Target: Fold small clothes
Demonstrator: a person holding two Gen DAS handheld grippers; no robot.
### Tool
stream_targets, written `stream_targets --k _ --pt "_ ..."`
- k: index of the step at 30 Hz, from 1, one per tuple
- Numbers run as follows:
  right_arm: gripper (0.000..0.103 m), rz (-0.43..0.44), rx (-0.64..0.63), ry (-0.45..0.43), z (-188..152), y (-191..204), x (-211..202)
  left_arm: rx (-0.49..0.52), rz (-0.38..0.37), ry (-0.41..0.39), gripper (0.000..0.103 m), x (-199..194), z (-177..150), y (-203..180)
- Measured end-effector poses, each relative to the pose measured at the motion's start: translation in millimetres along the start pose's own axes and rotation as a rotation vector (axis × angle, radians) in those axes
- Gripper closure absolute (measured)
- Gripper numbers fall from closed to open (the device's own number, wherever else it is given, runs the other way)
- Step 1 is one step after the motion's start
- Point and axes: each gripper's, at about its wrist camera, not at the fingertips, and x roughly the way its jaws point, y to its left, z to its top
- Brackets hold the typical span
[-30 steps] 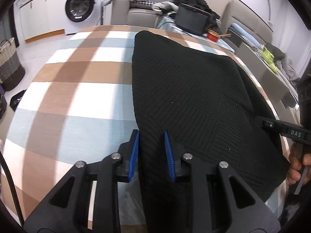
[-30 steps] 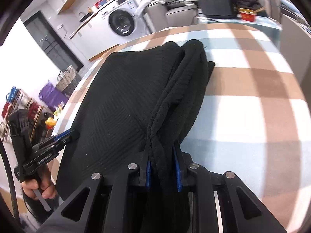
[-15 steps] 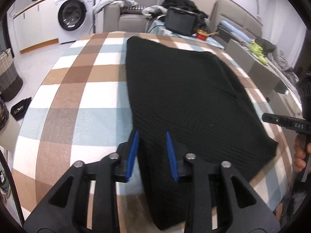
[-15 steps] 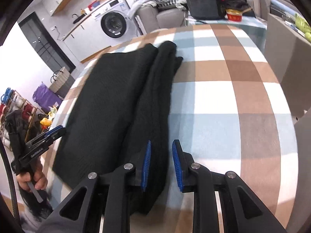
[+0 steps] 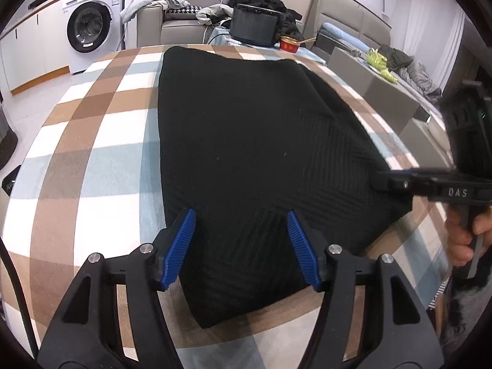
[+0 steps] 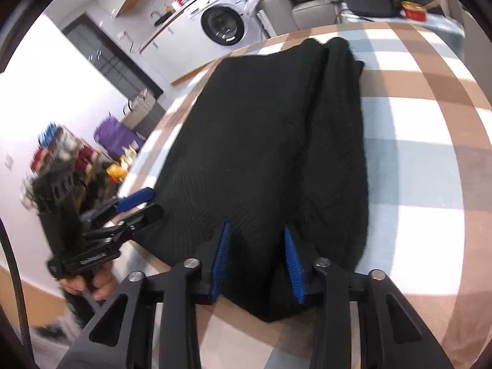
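**Both grippers released over a half-folded knit: risks at the next grasp**

The black knit (image 5: 246,141) is laid flat on the checked table (image 5: 92,141), reaching away from both tools, with its near hem directly under and between the spread fingers of each. The left gripper (image 5: 241,247) is held wide apart over the near left corner, nothing gripped; the right gripper (image 6: 256,259) is likewise unclenched over the near right part, just inside the doubled-over strip that runs along its right.

Several slips can be expected from here. If only the top layer of that thick strip is pinched, the fold beneath may be dragged open. If the two corners are lifted unevenly, the fold line could be skewed (the cloth is heavy and ribbed, so sagging in the middle seems likely). The near hem lies close to the table edge, so a low approach might push it off or catch the tablecloth with it.
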Motion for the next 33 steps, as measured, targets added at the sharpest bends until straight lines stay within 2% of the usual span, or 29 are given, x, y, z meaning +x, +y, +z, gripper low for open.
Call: stream_targets --k 1,3,5,7,9,18,20,24,28,29,31,33 --pt "0.095 0.001 -0.018 -0.004 1.0 4.4 -0.2 -0.001 0.002 0.005 0.043 1.2 -2.2 0.7" --pt "0.096 -0.001 -0.066 -0.053 1.9 15.1 -10.2 -0.005 0.000 0.006 0.043 1.6 -3.6 2.2" --pt "0.097 -0.034 -0.077 -0.061 2.5 18.1 -16.9 -0.007 -0.006 0.006 0.043 1.5 -4.3 2.5" --pt "0.097 -0.134 -0.094 -0.039 0.4 16.6 -14.1 -0.001 -0.004 0.009 0.043 2.5 -4.6 3.2" --pt "0.097 -0.162 -0.089 0.019 -3.5 12.6 -5.9 0.006 0.003 0.008 0.043 2.5 -4.6 3.0" --pt "0.079 -0.118 0.010 -0.039 -35.8 -8.4 -39.3 0.006 0.011 0.009 0.042 0.7 -4.2 3.3" --pt "0.079 -0.126 0.067 -0.053 -42.3 -17.5 -44.5 0.009 0.013 0.009 0.042 1.6 -3.6 3.9" --pt "0.068 -0.113 0.137 -0.076 -49.4 -32.0 -55.4 0.009 0.013 0.009 0.041 2.0 -3.7 3.6" --pt "0.068 0.015 0.175 -0.086 -43.2 -35.8 -46.4 0.015 0.018 0.008 0.040 2.3 -3.4 3.0" --pt "0.068 0.013 0.163 -0.085 -40.0 -34.0 -41.3 0.016 0.018 0.008 0.040 2.5 -3.4 3.1" --pt "0.089 -0.050 0.130 -0.069 -33.6 -28.0 -31.8 0.015 0.017 0.008 0.040 2.7 -3.1 3.4" --pt "0.095 -0.041 0.088 -0.098 -28.4 -18.8 -34.6 0.011 0.014 0.007 0.040 2.7 -3.2 3.4"
